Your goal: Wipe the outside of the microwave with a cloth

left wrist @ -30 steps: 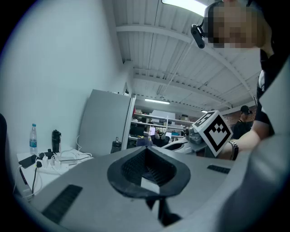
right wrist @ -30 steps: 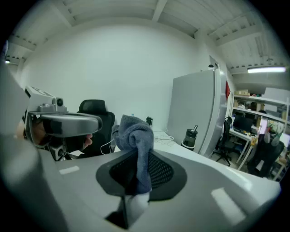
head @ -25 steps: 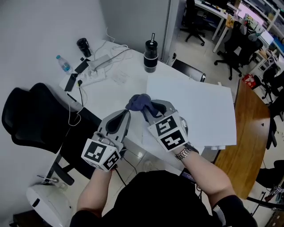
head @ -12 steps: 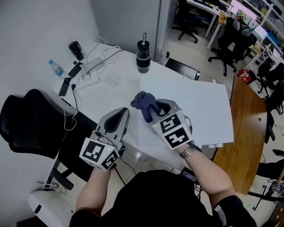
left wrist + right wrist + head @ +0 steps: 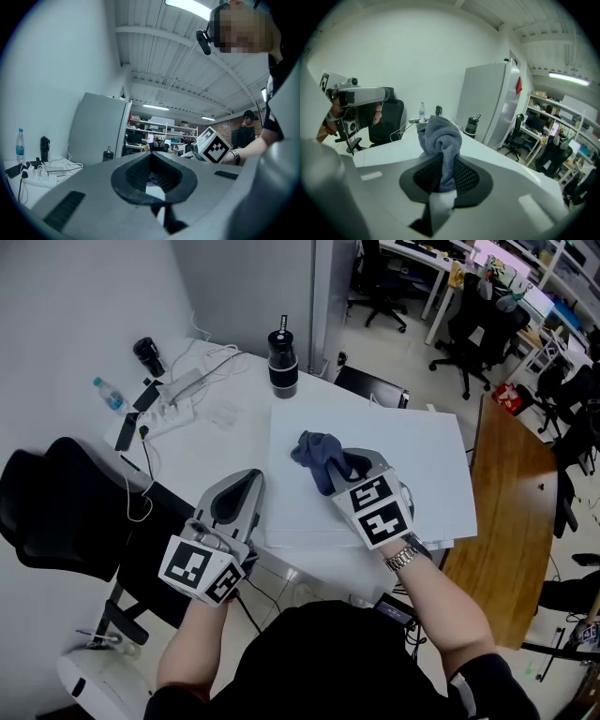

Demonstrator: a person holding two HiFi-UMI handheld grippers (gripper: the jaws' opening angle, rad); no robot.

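Observation:
The microwave point(image 5: 412, 465) is a white box whose flat top fills the middle of the head view. A blue-grey cloth point(image 5: 319, 454) is bunched on that top near its left part, and my right gripper point(image 5: 339, 471) is shut on it. In the right gripper view the cloth point(image 5: 439, 136) stands up from between the jaws of the right gripper point(image 5: 443, 165). My left gripper point(image 5: 249, 476) is shut and empty, held by the microwave's front left corner. Its jaws meet with nothing between them in the left gripper point(image 5: 151, 158) view.
Behind the microwave on the white table stand a black tumbler point(image 5: 281, 364), a power strip with cables point(image 5: 173, 390), a black cup point(image 5: 147, 354) and a water bottle point(image 5: 108, 393). A black chair point(image 5: 66, 512) is at the left, a wooden table point(image 5: 506, 512) at the right.
My right gripper has carried the cloth from the microwave's left edge further in over its top. The left gripper has stayed shut and shifted only a little.

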